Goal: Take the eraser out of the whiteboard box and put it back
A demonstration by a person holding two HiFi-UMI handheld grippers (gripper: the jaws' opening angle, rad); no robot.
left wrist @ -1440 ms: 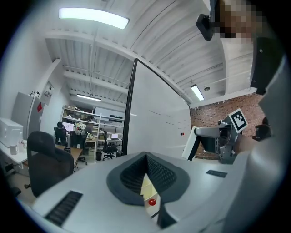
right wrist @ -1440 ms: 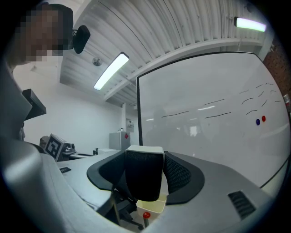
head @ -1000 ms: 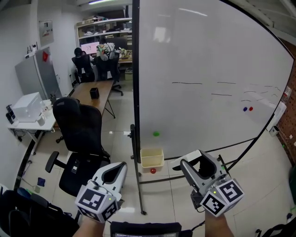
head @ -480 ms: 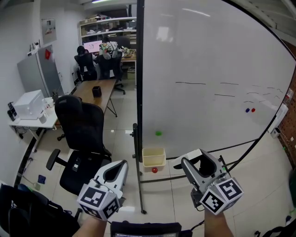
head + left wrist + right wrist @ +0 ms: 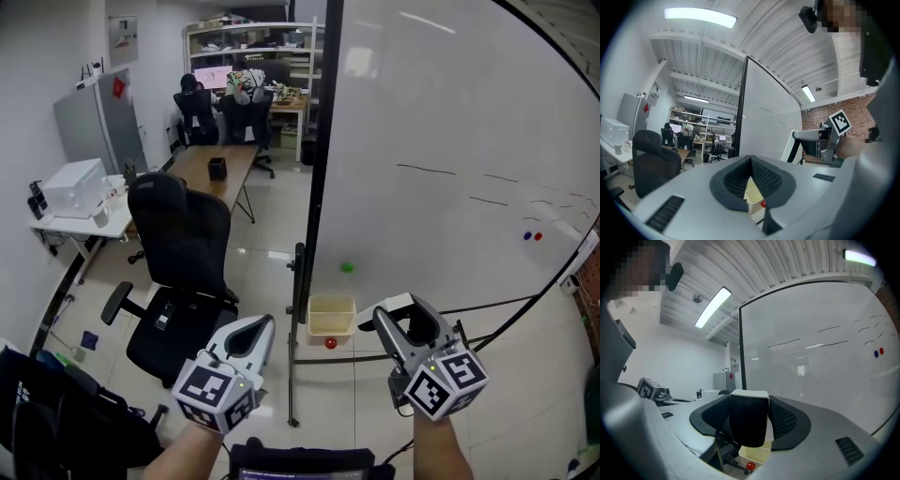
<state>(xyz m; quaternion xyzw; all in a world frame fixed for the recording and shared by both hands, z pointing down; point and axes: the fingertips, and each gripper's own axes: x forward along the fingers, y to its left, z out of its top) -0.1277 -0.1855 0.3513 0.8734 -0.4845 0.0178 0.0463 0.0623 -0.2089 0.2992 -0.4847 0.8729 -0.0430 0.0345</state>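
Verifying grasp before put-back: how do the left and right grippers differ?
Left gripper jaws are together and empty; right gripper jaws are clamped on the eraser. In the head view, left gripper sits below the black chair, right gripper below the whiteboard. Both point toward the pale box.

This is an office. A large black-framed whiteboard (image 5: 450, 141) fills the right, with a black swivel office chair (image 5: 183, 248) near left. Beyond it is a long wooden desk (image 5: 208, 167), and a white printer (image 5: 75, 186) sits left. Far off, a seated person (image 5: 190, 96) faces lit computer monitors (image 5: 208, 77) under cluttered white shelves (image 5: 248, 39).
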